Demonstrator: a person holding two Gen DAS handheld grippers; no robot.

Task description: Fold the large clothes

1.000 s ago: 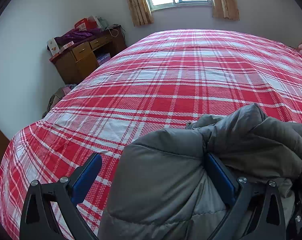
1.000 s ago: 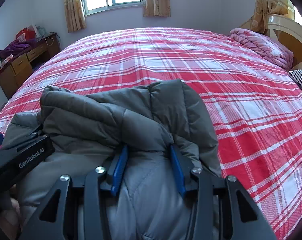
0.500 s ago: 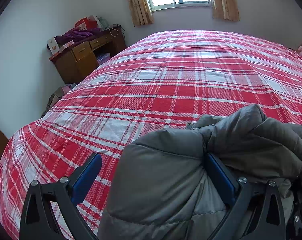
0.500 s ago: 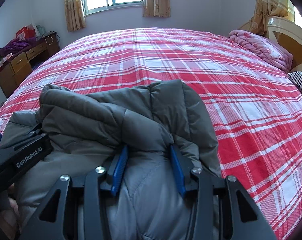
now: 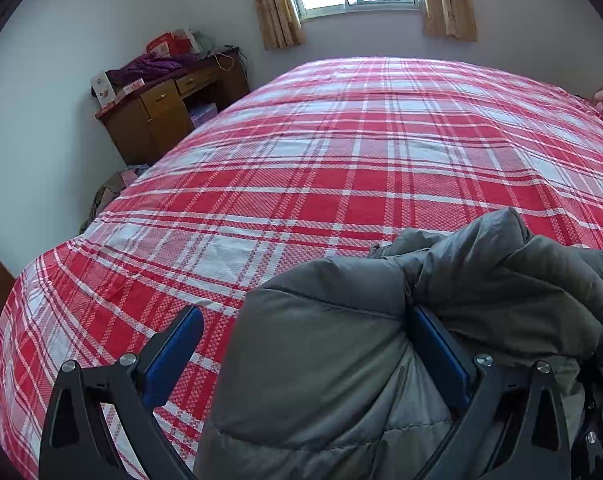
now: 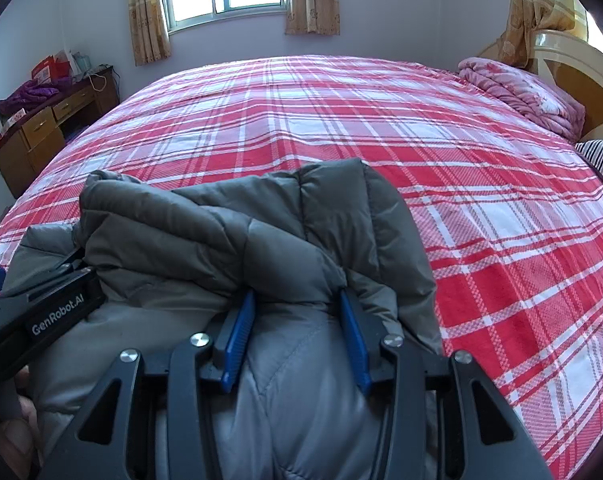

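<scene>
The right gripper (image 6: 297,332) is clamped on a thick bunch of the grey jacket (image 6: 237,240), both blue pads sunk into the padding. The left gripper (image 5: 313,356) stands wide: its right pad is buried in the jacket, its left pad clear over the plaid bed (image 5: 341,160), so no grip there. The jacket sits bunched at the bed's near edge, creased and heaped. No tidy fold shows; folding looks barely begun, with spreading and folding still ahead.
</scene>
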